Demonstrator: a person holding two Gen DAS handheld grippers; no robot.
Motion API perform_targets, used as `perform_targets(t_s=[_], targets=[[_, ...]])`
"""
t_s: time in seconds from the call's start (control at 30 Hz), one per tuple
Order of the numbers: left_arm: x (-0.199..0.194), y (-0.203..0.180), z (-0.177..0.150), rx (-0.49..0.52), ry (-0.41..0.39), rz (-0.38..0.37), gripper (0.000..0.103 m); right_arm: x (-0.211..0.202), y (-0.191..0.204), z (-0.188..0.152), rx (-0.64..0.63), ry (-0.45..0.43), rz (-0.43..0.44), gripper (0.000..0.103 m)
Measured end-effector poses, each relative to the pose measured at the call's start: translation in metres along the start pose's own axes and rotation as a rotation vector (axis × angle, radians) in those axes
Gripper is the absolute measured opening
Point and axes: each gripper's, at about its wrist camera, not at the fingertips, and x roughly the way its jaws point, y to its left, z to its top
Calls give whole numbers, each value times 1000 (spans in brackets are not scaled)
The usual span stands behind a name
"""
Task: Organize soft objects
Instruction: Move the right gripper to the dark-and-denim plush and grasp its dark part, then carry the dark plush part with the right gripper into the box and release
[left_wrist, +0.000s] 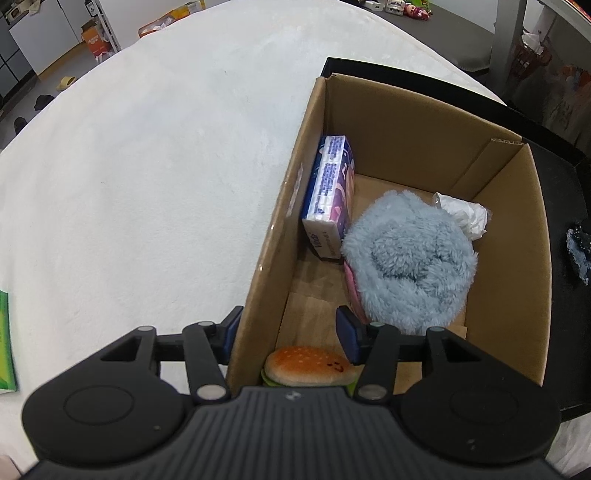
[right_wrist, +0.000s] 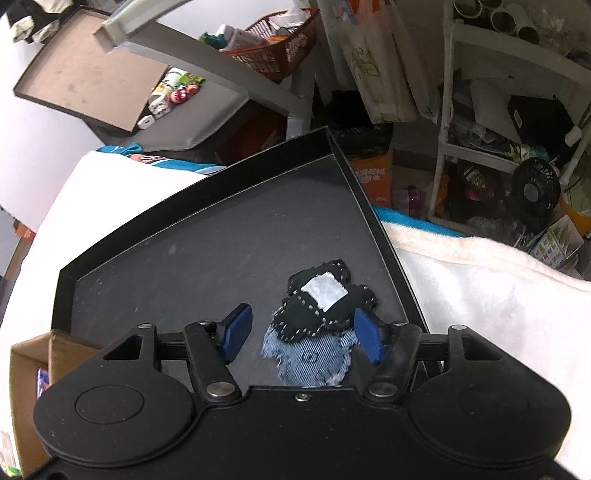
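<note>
Bedding in white plush (left_wrist: 147, 184) is lying under everything, and on it a black tray (right_wrist: 184, 240) is sitting with a cardboard box (left_wrist: 509, 258) just beside it. Inside the box a fluffy blue plush (left_wrist: 410, 258) is filling the middle, a tissue pack (left_wrist: 328, 195) is leaning on the left wall, a crumpled white wrapper (left_wrist: 465, 214) is sitting near the far corner, and a burger toy (left_wrist: 310, 365) is lying at the near end. Left gripper (left_wrist: 288, 334) is hanging released astride the box's left wall, one finger outside and one inside, gripping nothing. Right gripper (right_wrist: 303, 332) is poised over the tray with its jaws apart around a black stitched fabric toy (right_wrist: 325, 302) with a denim patch; the right pad looks to be touching it, the left pad is standing clear, so it is not yet clenched. Closing from here is risking a pinch on only the frayed denim edge, because the toy is sitting off-centre toward the right pad, and soft cloth could slide out on lifting.
</note>
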Motion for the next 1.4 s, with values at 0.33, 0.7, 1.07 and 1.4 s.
perform_targets(t_s=[0.33,0.7,1.07,1.4], targets=[[3,-3,2,5,2,2,57,10,-2,2,-22,35,-31,31],[-3,0,0,7,-10,-20,58,-21,7,0,-56,-4,9,29],[-13,6,-3,-1,-35,-51,58,-56,32,-4,-68,-21,100,30],[-20,18,-5,-26,-48,-77,58,-84,67,-9,-114,-40,184,30]])
